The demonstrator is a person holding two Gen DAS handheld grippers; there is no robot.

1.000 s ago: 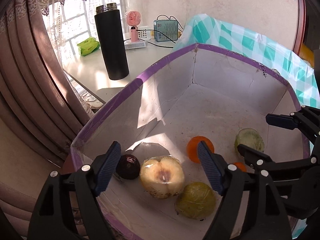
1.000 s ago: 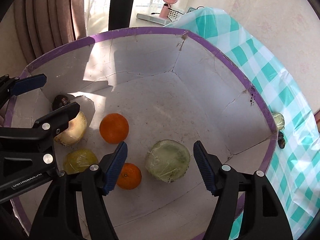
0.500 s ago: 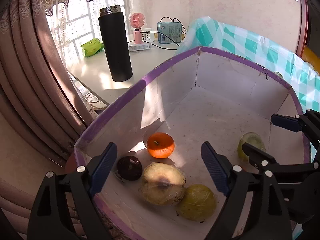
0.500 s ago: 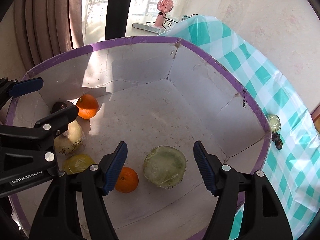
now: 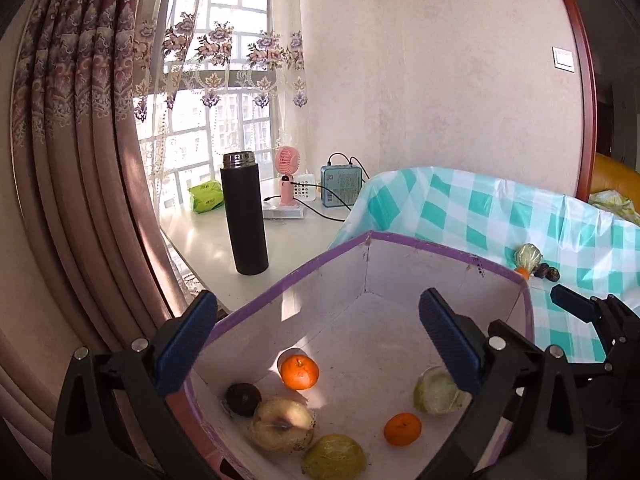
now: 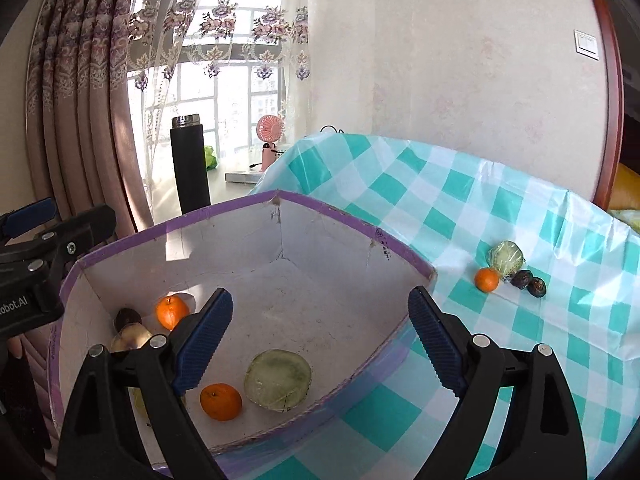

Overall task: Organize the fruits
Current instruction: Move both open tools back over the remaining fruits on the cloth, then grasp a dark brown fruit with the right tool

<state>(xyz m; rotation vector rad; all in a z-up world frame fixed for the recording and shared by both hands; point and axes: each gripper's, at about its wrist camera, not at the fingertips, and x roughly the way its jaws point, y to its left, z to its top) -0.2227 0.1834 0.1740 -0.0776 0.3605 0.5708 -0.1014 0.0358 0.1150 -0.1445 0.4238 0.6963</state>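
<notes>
A white cardboard box with a purple rim [image 5: 440, 250] [image 6: 344, 216] holds two oranges [image 5: 299, 372] [image 5: 402, 429], a dark round fruit [image 5: 243, 399], a wrapped pale apple [image 5: 282, 429], a yellow-green fruit [image 5: 334, 459] and a wrapped green fruit [image 6: 278, 380]. My left gripper [image 5: 316, 344] is open and empty above the box's left side. My right gripper [image 6: 320, 338] is open and empty above the box's near right. On the checked cloth lie an orange [image 6: 487, 279], a wrapped green fruit [image 6: 506, 258] and two dark fruits [image 6: 522, 279] [image 6: 537, 287].
A black flask [image 5: 244, 212], a pink fan [image 5: 286, 178], a blue device with cables [image 5: 339, 184] and a green packet [image 5: 206, 197] stand on the white table by the window. Curtains [image 5: 80, 160] hang at the left. The teal checked cloth [image 6: 460, 208] covers the right.
Both grippers have risen and pulled back from the box, both staying open. One orange has rolled to the box's left side, beside the dark fruit. The fruits on the cloth have come into view.
</notes>
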